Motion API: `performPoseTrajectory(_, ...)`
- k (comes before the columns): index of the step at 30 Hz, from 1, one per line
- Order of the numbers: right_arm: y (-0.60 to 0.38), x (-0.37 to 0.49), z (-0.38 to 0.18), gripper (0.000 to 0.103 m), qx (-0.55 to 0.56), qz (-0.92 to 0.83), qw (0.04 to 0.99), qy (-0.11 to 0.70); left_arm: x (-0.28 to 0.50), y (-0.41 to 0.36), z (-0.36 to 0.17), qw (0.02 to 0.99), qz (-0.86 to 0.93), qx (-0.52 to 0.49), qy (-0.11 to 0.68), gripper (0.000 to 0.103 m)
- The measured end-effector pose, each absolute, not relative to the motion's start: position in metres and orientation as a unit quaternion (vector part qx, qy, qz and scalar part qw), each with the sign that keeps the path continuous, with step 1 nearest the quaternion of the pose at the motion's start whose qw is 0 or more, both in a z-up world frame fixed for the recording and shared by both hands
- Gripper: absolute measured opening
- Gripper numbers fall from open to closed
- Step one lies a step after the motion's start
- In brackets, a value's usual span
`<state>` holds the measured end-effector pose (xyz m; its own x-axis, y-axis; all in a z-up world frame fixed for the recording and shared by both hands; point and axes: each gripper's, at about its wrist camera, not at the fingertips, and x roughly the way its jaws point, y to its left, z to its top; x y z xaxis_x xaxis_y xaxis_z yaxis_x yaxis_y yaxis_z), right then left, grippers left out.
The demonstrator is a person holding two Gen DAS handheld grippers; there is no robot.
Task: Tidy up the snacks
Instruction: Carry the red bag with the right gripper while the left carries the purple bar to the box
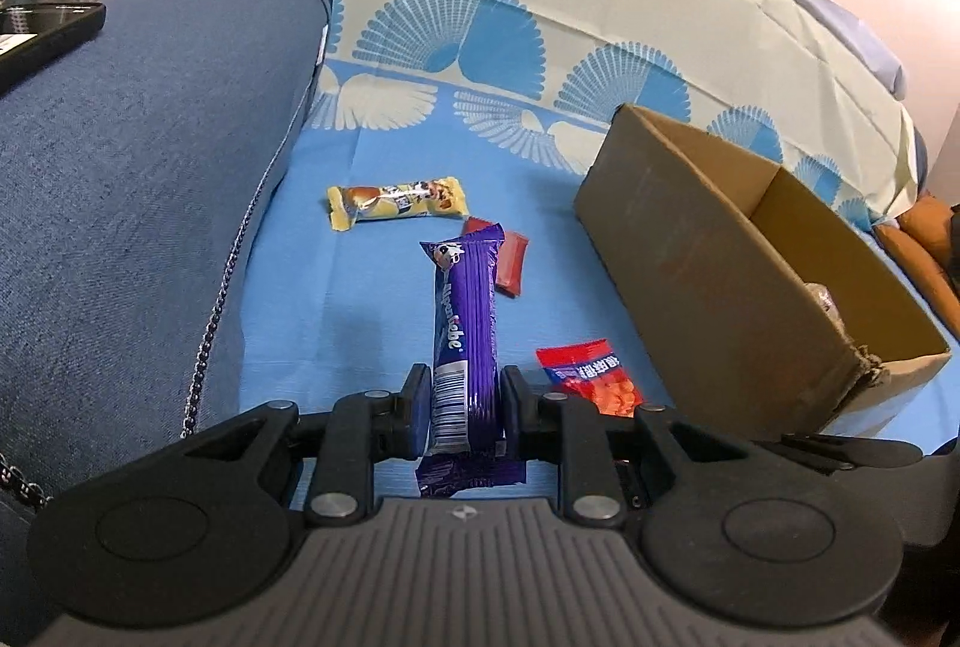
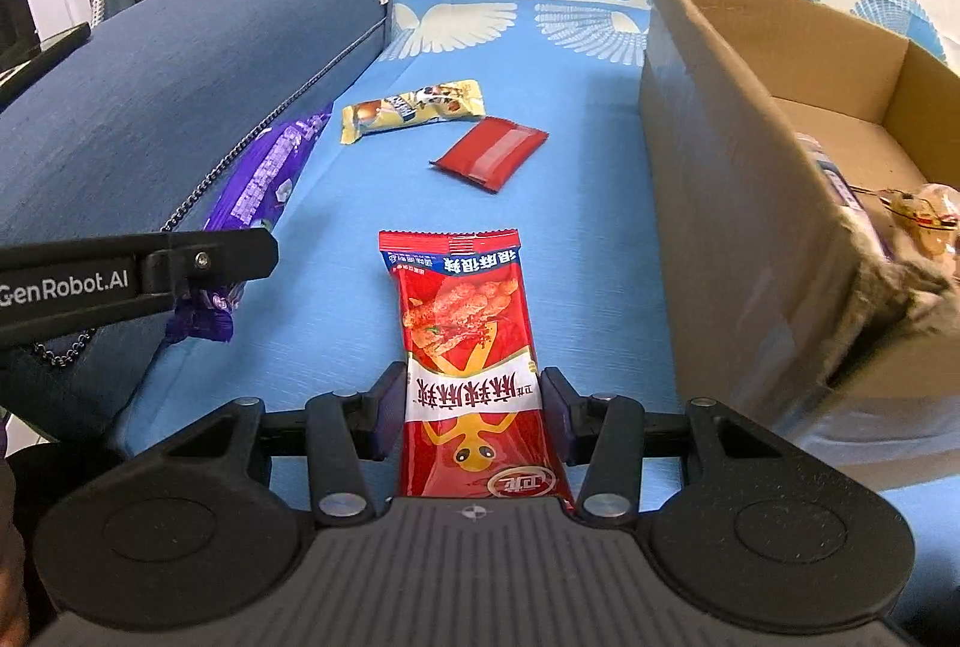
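Left wrist view: left gripper (image 1: 465, 410) pinching purple bar (image 1: 465, 323), right gripper (image 2: 471, 416) straddling red packet (image 2: 465, 341) – readying both for the box (image 2: 750, 203).

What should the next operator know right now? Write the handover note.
Left gripper: shut on the purple wafer bar, which is lifted off the blue cloth.
Right gripper: jaws on either side of the red spicy snack pack; whether they are clamped or the pack is lifted cannot be told.
Cardboard box, to the right on the cloth: already holds a few packets at its near end.
Still loose on the cloth: yellow cake bar and small red packet, beyond both grippers.
Left to do: drop both gripped snacks into the box, then fetch the other two.
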<state>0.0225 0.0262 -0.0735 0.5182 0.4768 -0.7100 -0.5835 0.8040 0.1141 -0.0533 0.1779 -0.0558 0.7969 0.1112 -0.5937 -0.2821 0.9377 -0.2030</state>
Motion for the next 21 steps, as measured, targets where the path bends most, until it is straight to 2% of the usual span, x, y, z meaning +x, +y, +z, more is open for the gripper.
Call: performPoseTrajectory(21, 0.012, 0.006, -0.053, 0.049, -0.081, 0.328, 0.883, 0.327, -0.069, 0.182, -0.047, 0.942, 0.099, -0.160, 0.278, 0.026)
